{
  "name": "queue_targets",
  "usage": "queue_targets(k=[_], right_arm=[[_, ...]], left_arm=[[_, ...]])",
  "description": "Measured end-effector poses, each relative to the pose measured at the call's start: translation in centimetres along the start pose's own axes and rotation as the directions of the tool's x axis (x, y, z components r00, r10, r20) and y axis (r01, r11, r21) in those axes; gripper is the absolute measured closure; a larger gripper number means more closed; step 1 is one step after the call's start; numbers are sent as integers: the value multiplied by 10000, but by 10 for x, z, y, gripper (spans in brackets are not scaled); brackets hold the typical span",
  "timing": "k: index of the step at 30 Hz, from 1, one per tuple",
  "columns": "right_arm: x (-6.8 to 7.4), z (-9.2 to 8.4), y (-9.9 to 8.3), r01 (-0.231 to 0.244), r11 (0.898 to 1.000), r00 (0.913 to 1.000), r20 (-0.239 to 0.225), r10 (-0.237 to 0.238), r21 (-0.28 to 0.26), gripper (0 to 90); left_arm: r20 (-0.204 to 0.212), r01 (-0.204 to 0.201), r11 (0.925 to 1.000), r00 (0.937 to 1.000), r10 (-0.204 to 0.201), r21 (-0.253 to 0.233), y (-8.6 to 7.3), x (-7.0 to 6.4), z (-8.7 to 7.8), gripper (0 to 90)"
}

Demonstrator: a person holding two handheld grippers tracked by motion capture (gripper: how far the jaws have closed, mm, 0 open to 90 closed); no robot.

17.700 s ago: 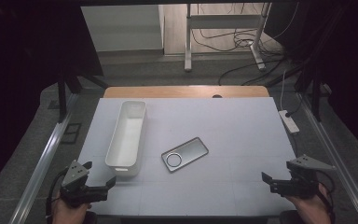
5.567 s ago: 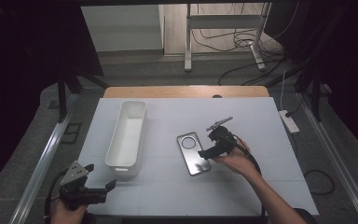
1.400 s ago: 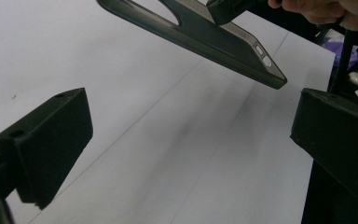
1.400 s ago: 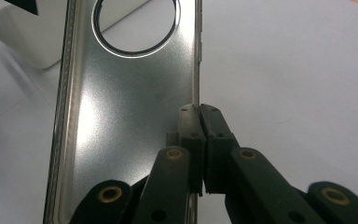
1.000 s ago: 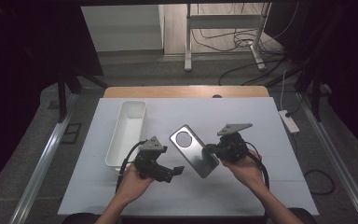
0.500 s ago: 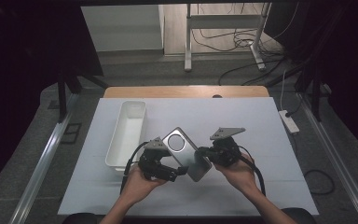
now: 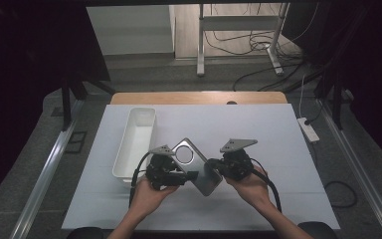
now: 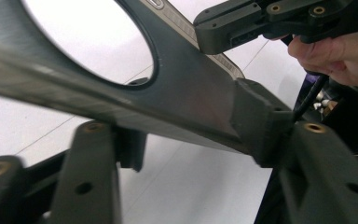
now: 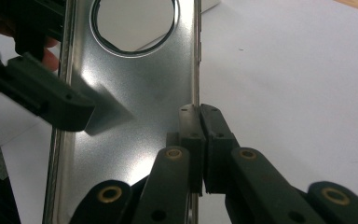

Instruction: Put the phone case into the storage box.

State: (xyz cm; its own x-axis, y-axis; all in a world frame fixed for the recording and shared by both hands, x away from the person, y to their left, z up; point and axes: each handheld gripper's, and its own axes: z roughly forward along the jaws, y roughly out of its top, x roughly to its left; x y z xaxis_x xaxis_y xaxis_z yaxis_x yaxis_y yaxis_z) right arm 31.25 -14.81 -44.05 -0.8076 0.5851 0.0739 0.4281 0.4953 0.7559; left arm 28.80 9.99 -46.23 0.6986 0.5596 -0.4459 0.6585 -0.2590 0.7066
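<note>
Holding the metal plate [image 7: 197, 167] up off the surface [image 7: 278, 134], I have it tilted between my two grippers, just to the right of the white tray [image 7: 135, 142]. My right gripper [image 7: 218, 168] has its fingers [image 9: 200, 135] pressed together on the plate's thin edge, on the side away from the tray; in the right gripper view that edge runs straight down into the closed pads. My left gripper [image 7: 186, 175] sits on the plate's tray side, and its fingers have just been closing with the plate between them. In the left gripper view one finger [image 8: 261, 121] rests against the plate's face while the other [image 8: 130, 147] sits close under its rim, though I cannot tell for sure whether that one touches. The plate's round hole [image 7: 183, 155] lies at its far end, the end farther from me than the tray's near corner. The white tray stands on the surface, apart from the plate.
</note>
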Motion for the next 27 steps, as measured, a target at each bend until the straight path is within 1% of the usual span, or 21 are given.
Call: queue_targets(k=[1, 2, 3, 6, 8, 9, 10, 13, 15, 16, 17, 18, 21, 22, 23, 24, 25, 26, 27], right_arm=[[0, 0, 0, -1, 10000, 10000, -13, 1, 3, 887], [0, 0, 0, 29, 10000, 10000, 78, -30, 61, 886], [0, 1, -1, 44, 10000, 10000, 18, -44, -3, 886], [2, 4, -2, 178, 9998, 9997, 137, -180, 99, 885], [4, 6, -3, 256, 9996, 9995, 187, -259, 146, 884], [4, 7, -3, 291, 9994, 9994, 183, -294, 178, 882], [4, 7, -3, 316, 9993, 9993, 196, -320, 203, 881], [4, 8, -4, 317, 9993, 9994, 117, -319, 180, 877], [4, 6, -3, 279, 9996, 9996, -8, -279, 74, 867], [3, 5, -3, 303, 9995, 9995, -72, -303, 20, 867], [3, 5, -3, 303, 9995, 9995, -72, -303, 20, 867], [2, 4, -3, 304, 9995, 9994, -168, -305, -58, 852], [-1, 0, -2, 317, 9995, 9991, -266, -319, -67, 728], [-4, -2, -1, 199, 9998, 9991, -378, -202, -99, 628], [-7, -2, -1, 103, 9999, 9984, -557, -109, -102, 574], [-7, -2, -1, 103, 9999, 9984, -557, -109, -102, 574], [-12, -3, -1, -8, 9998, 9956, -933, -9, -180, 454], [-13, -3, -1, -42, 9997, 9948, -1015, 17, -235, 394], [-14, -2, -1, -53, 9996, 9939, -1104, 20, -294, 319]], left_arm=[[66, 71, 10000, 10000, -72, 13, 0, 1, 0, 516], [48, 65, 10000, 10000, -65, 49, 0, 1, 0, 526], [33, 0, 9999, 10000, 0, 122, 0, 1, 0, 543], [118, 106, 9999, 9999, -107, 98, -1, 1, 0, 647], [318, 283, 9996, 9991, -285, 79, -1, 2, -1, 701], [401, 362, 9993, 9985, -364, 58, -1, 2, -1, 744], [280, 401, 9992, 9988, -402, 23, -1, 2, -2, 776], [267, 413, 9991, 9988, -412, -25, -1, 2, -3, 791], [258, 278, 9996, 9993, -277, -29, 0, 2, -5, 793], [258, 278, 9996, 9993, -277, -29, 0, 2, -5, 793], [152, 165, 9999, 9997, -165, -4, 1, 3, -7, 793], [112, 127, 9999, 9999, -127, 2, 1, 3, -8, 794], [0, -2, 10000, 10000, 2, 95, 2, 6, -12, 794], [-145, -173, 9996, 9997, 176, 207, 3, 7, -15, 794], [-145, -173, 9996, 9997, 176, 207, 3, 7, -15, 794], [-209, -298, 9992, 9993, 304, 272, 3, 7, -17, 794], [-219, -413, 9987, 9989, 420, 307, 3, 8, -19, 793], [-184, -487, 9982, 9986, 494, 341, 4, 9, -20, 793], [-177, -652, 9970, 9977, 659, 409, 4, 9, -21, 793]])
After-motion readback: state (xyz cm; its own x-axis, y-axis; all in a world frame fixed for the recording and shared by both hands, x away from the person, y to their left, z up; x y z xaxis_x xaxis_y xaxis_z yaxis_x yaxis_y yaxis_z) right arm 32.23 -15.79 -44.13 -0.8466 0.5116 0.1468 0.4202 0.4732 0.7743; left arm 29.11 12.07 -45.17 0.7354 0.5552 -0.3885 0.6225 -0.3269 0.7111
